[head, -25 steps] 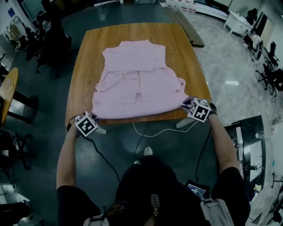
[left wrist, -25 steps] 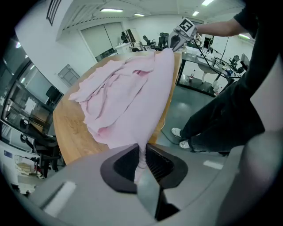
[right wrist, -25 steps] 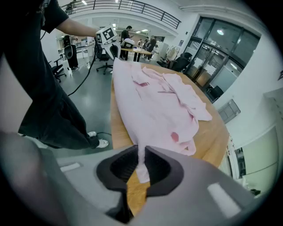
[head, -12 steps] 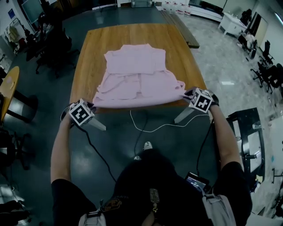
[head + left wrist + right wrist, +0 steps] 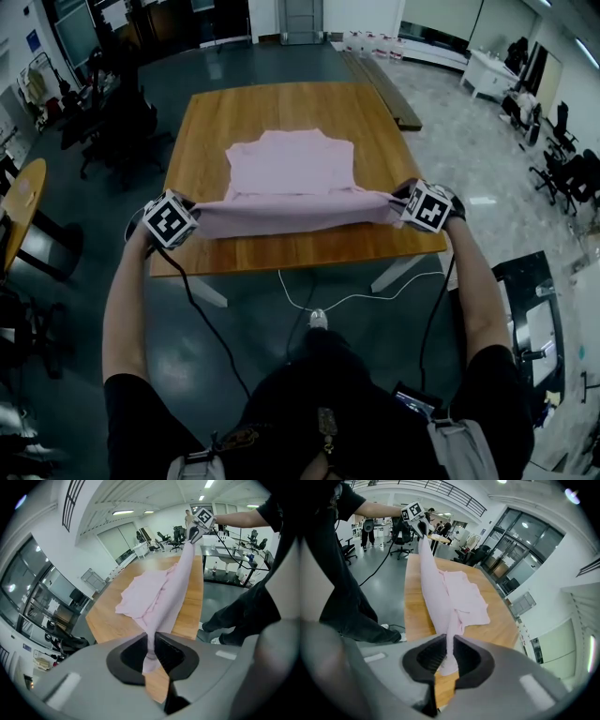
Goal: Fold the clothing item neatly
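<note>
Pink garment, spread over the middle of the wooden tabletop: far part flat toward 12 o'clock, near hem raised clear of the wood and drawn into a taut band from 9 to 3 o'clock. Pinched at the 9 o'clock corner by the left gripper, jaws nearly together on a thin fold of cloth. Pinched the same way at the 3 o'clock corner by the right gripper. Held wide apart, most likely, to keep the hem straight and free of wrinkles, ready for carrying over toward 12 o'clock and laying down as one clean crease. Kept high, apparently, to stop the loose layer dragging on the part resting below. Reads as an early fold, collar end untouched.
</note>
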Tool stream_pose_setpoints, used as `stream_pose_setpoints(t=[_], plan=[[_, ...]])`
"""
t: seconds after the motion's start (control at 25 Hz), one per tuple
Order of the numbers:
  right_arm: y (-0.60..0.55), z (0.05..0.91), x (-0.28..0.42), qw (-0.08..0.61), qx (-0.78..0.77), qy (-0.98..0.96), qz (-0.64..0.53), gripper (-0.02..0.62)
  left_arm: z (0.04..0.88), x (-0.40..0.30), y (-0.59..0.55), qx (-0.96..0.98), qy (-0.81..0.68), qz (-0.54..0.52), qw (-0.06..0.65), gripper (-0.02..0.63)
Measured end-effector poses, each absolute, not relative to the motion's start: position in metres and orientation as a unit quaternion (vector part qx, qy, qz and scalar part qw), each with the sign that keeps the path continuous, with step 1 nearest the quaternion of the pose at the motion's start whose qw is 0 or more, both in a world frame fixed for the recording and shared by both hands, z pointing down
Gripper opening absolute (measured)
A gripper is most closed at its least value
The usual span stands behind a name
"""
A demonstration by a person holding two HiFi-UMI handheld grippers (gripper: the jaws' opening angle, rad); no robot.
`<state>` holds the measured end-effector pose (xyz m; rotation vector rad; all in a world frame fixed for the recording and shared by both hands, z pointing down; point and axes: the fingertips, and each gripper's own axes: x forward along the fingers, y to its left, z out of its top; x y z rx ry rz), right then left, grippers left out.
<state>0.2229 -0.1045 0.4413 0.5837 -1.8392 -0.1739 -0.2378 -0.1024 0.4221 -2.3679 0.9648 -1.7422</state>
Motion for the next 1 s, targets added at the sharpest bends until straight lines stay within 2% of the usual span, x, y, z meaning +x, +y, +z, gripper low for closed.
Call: stream_pose_setpoints(t=[0.24,0.6,1.0], plan=[[-0.171,0.442,0.224,0.567,0.228,-0.789,-0.066,0.048,0.413,-0.236,-0.17,-0.753,0.33,-0.569,0.036,0.055],[-0.25,0.467,0.22,0.573,0.166,-0.801,-0.05,0.048,0.444,-0.244,-0.239,-0.738,0.342,-0.581,-0.027,0.055],[-0.339,0.471,0.214,0.579,0.172,-0.796,-0.035,0.048,0.448,-0.248,-0.338,-0.749,0.334,-0.571,-0.024,0.056]])
